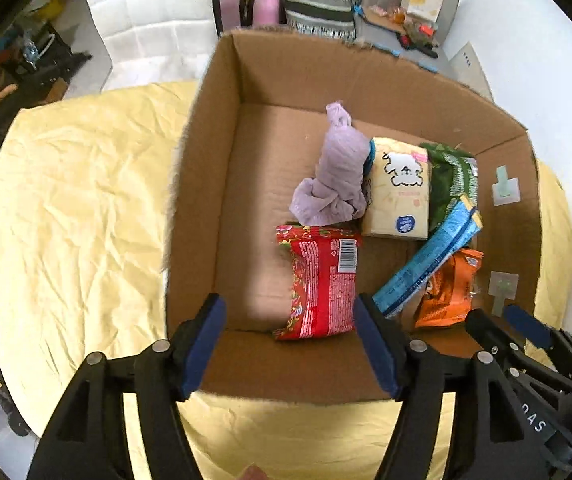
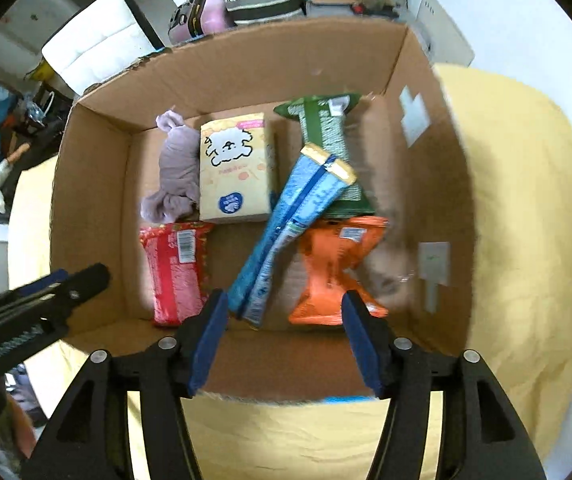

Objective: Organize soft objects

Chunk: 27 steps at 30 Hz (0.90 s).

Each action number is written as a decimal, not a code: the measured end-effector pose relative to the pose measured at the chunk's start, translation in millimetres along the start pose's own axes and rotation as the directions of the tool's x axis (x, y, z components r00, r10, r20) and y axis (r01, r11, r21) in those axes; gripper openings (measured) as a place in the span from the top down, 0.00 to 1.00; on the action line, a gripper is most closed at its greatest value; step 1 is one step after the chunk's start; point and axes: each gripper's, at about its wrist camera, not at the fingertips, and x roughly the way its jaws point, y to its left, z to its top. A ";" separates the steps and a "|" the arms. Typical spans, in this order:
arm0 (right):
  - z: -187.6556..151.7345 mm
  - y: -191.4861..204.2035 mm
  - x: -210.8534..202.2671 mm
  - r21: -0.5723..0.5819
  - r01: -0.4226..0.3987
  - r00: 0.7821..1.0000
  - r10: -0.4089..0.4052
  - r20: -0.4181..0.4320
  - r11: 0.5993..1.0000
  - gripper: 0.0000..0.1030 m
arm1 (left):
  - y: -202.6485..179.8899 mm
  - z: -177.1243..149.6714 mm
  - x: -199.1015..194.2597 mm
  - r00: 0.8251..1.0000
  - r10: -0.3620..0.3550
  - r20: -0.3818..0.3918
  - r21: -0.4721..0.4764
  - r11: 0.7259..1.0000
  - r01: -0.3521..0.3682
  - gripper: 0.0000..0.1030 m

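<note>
Cardboard box (image 1: 221, 184) holds lilac cloth (image 1: 336, 176), tissue pack (image 1: 400, 188), snack bags (image 1: 322, 284) (red, blue, orange, green).

Box top: cardboard box (image 1: 221, 184) open; entry from above unobstructed.
Bare floor: left part of box (image 1: 257, 216) free, beside the left wall.
Centre gap: small bare patch (image 2: 241, 240) between red packet (image 1: 322, 284) and blue packet (image 1: 430, 264).
Back: lilac cloth (image 1: 338, 172) and yellow tissue pack (image 1: 402, 188) touching, no room between.
Right side: green packet (image 1: 454, 176), blue packet, orange packet (image 1: 450, 292) overlapping, crowding the right wall.
Walls: tall on all four sides; sideways approach blocked.
Outside: yellow sheet (image 1: 77, 200) around box bare.
</note>
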 end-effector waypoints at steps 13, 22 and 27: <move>-19.8 -3.1 -43.4 -0.040 0.073 0.992 -0.068 0.101 0.997 0.01 | 2.1 -31.2 -38.7 0.988 0.066 0.143 0.012 0.998 -0.068 0.08; -48.6 -10.1 -98.5 -0.027 0.068 0.981 -0.061 0.184 0.997 0.01 | -11.4 -72.2 -105.9 0.960 0.072 0.269 0.034 0.996 -0.084 0.08; -80.6 -13.9 -158.4 -0.030 0.070 0.961 -0.060 0.270 0.997 0.01 | -21.5 -112.9 -172.2 0.920 0.067 0.386 0.051 0.994 -0.093 0.08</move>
